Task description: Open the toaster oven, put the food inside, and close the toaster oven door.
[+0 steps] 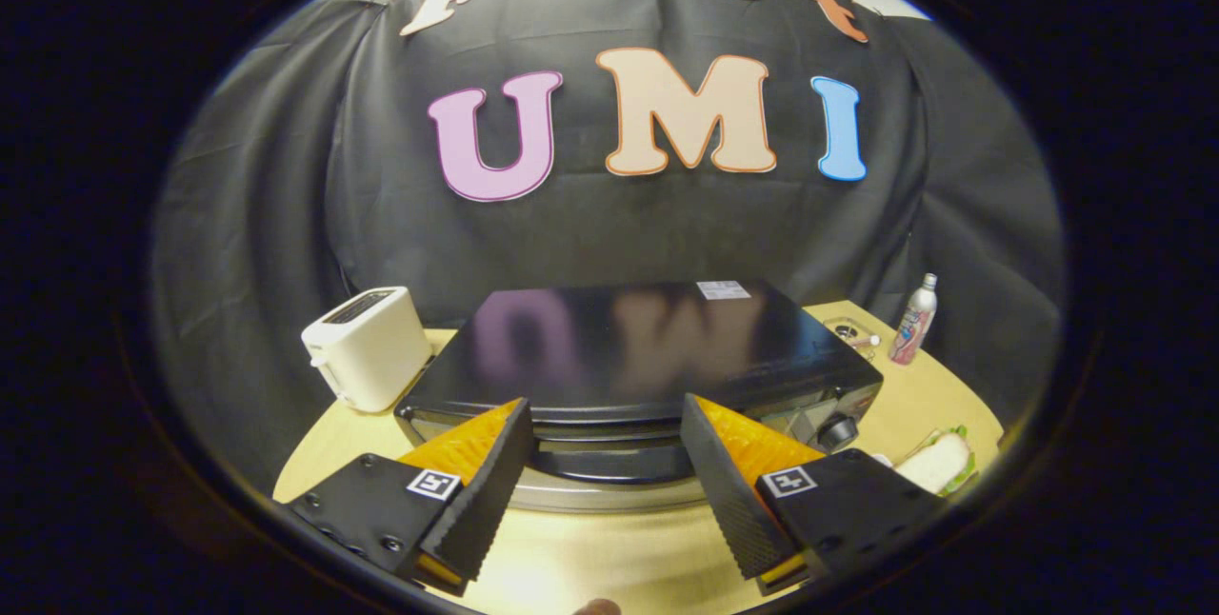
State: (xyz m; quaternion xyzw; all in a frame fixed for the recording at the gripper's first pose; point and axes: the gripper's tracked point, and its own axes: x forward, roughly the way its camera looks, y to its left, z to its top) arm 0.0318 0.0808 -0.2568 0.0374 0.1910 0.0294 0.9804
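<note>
Your gripper stands open and empty, fingers spread. The toaster oven sits dead ahead at frame centre, door shut, its handle running crosswise between your fingertips. The sandwich lies lower right on the table

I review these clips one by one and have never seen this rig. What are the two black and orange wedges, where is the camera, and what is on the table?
The wedges are the two fingers of hand-held tongs; a person carries them, and the camera rides on them looking forward. The fingers stand open and hold nothing, just in front of a black toaster oven whose door looks closed. On the wooden table sit a white toaster beside the oven, a sandwich past the other finger, and a bottle behind.
</note>
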